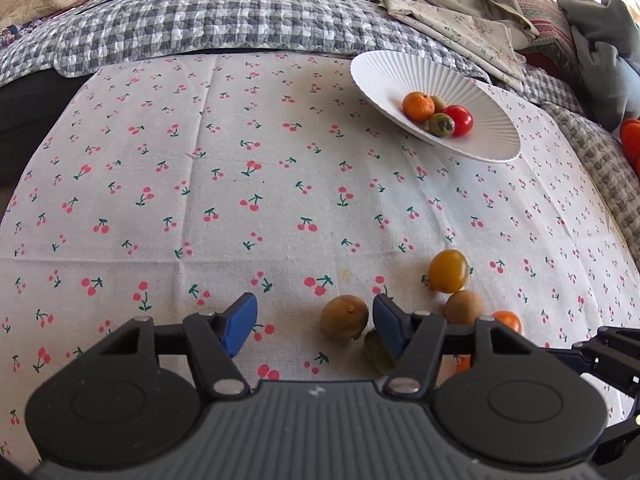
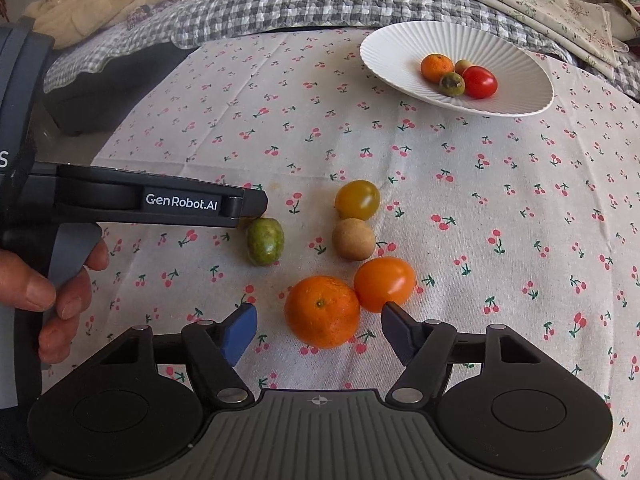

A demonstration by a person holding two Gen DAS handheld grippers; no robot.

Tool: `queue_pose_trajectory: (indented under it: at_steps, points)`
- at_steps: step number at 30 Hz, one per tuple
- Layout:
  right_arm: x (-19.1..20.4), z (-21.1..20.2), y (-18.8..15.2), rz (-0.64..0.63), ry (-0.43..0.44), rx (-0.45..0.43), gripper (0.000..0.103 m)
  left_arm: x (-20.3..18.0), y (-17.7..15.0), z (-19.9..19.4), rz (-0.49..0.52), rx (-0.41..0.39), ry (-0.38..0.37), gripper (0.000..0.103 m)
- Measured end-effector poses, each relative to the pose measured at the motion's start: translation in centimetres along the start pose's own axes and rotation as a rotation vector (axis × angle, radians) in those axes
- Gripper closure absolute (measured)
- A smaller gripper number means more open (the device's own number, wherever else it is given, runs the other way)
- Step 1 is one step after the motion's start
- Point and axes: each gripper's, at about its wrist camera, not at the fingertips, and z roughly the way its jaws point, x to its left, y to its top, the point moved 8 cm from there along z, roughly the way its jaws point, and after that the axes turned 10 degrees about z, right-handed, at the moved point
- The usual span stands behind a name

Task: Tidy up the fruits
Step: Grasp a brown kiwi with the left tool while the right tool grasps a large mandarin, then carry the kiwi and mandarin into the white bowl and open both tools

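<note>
While both grippers sit wide open, the left gripper (image 1: 314,322) hovers by a longan (image 1: 345,317). Right gripper (image 2: 318,330) straddles the tangerine (image 2: 322,311); the plate (image 2: 516,76) already has four fruits.

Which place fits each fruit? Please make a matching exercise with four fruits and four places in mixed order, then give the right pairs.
Fruits:
1. red tomato
2. big mandarin
3. green fruit
4. yellow tomato

Places:
A. between the open right tongs
B. on the white plate
C. on the cloth, just behind the round brown fruit
D. on the cloth, by the tip of the left tongs

Pairs: 1-B, 2-A, 3-D, 4-C
</note>
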Motion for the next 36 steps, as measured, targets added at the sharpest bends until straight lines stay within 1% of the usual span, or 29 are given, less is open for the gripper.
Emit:
queue_pose_trajectory:
  at_steps: [1, 4, 5, 6, 7, 8, 9, 10, 11, 18, 25, 36]
  points:
    - [0.0, 0.1, 0.0, 0.001, -0.001, 0.0, 0.037, -0.1, -0.1, 0.2, 0.001, 0.006, -0.001, 0.046]
    - [-0.1, 0.6, 0.1, -0.002, -0.008, 0.005, 0.045, -0.5, -0.4, 0.5, 0.006, 0.015, -0.016, 0.049]
    - [-0.2, 0.7, 0.1, -0.005, -0.01, 0.007, 0.05, -0.6, -0.4, 0.4, 0.014, 0.012, -0.015, 0.051]
    - [-0.2, 0.8, 0.1, -0.008, -0.01, 0.01, 0.056, -0.7, -0.3, 0.4, 0.021, 0.009, -0.017, 0.056]
    - [-0.2, 0.9, 0.1, -0.008, -0.01, 0.011, 0.06, -0.8, -0.3, 0.4, 0.024, 0.006, -0.023, 0.058]
    - [-0.2, 1.0, 0.0, -0.01, -0.007, 0.012, 0.063, -0.9, -0.2, 0.4, 0.024, 0.005, -0.028, 0.065]
    - [-0.2, 1.0, 0.0, -0.013, -0.006, 0.01, 0.063, -0.9, -0.2, 0.5, 0.027, 0.006, -0.034, 0.073]
    - [-0.1, 1.0, 0.1, -0.016, -0.005, 0.008, 0.063, -1.0, -0.2, 0.5, 0.032, 0.006, -0.042, 0.078]
    - [-0.1, 1.0, 0.1, -0.015, -0.003, 0.009, 0.063, -1.1, -0.2, 0.5, 0.034, 0.007, -0.041, 0.079]
    - [-0.2, 0.7, 0.1, -0.013, 0.003, 0.014, 0.063, -0.8, 0.1, 0.1, 0.064, -0.009, -0.006, 0.079]
    - [-0.1, -0.4, 0.7, -0.001, 0.023, -0.012, 0.063, -0.8, 0.9, -0.7, 0.076, -0.049, 0.023, 0.079]
    - [-0.3, -1.1, 1.7, 0.004, 0.03, -0.046, 0.063, -1.3, 1.6, -1.5, 0.118, -0.085, 0.064, 0.08]
